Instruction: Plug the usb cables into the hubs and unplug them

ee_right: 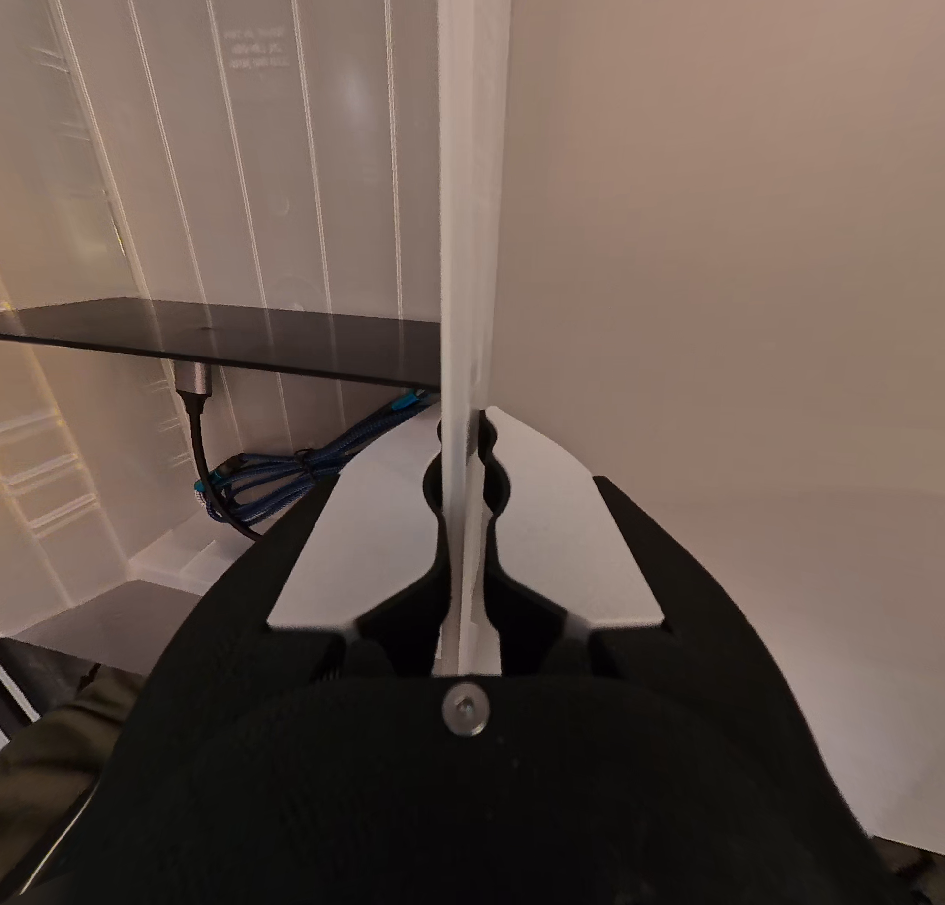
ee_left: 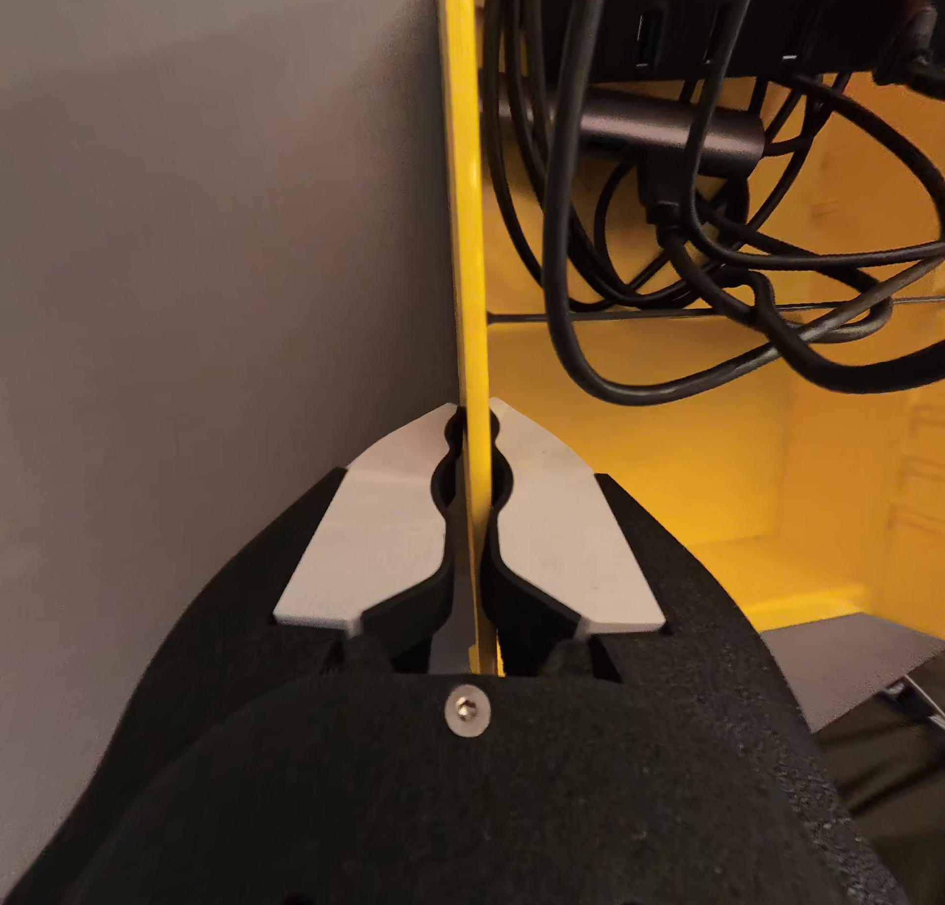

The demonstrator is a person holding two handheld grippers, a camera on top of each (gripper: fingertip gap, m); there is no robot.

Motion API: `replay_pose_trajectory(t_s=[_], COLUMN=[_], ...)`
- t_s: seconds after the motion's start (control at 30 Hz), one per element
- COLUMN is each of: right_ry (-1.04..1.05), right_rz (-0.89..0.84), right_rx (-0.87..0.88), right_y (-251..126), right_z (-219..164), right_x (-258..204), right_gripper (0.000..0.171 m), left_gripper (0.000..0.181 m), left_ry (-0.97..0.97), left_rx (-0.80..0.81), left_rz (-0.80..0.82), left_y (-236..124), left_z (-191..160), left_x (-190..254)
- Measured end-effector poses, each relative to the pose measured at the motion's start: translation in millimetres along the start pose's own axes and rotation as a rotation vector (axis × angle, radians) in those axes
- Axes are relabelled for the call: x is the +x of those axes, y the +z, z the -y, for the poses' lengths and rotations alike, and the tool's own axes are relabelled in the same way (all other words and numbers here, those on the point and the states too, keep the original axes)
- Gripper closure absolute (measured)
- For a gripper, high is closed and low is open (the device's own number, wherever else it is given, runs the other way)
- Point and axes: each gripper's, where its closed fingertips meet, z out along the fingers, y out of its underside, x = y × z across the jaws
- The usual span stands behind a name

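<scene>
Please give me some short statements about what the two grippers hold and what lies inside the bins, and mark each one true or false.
1. The left gripper is shut on the edge of the yellow bin wall. True.
2. The right gripper is shut on a blue cable. False: it clamps the edge of the clear bin wall; the blue braided cables lie loose inside.
3. Black cables hang tangled in the yellow bin beside a dark hub. True.
4. The yellow bin holds only blue cables. False: the cables seen there are black.
5. In the right wrist view, a grey plug sits under a dark shelf. True.
</scene>
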Motion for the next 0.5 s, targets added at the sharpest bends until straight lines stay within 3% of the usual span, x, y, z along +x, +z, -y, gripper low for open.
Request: replay_pose_trajectory(t_s=[0.3, 0.5], right_ry=[-0.083, -0.09], right_rz=[-0.05, -0.067], right_rx=[-0.067, -0.06], right_y=[4.2, 7.6], right_z=[-6.7, -9.3], right_x=[-17.0, -30.3], right_gripper=[0.164, 0.164], left_gripper=[0.176, 0.177], left_ry=[0.045, 0.001], left_rx=[-0.195, -0.055], left_rz=[0.048, 0.004], left_y=[-25.0, -25.0], left_z=[-52.5, -45.9], left_x=[-36.1, -44.8])
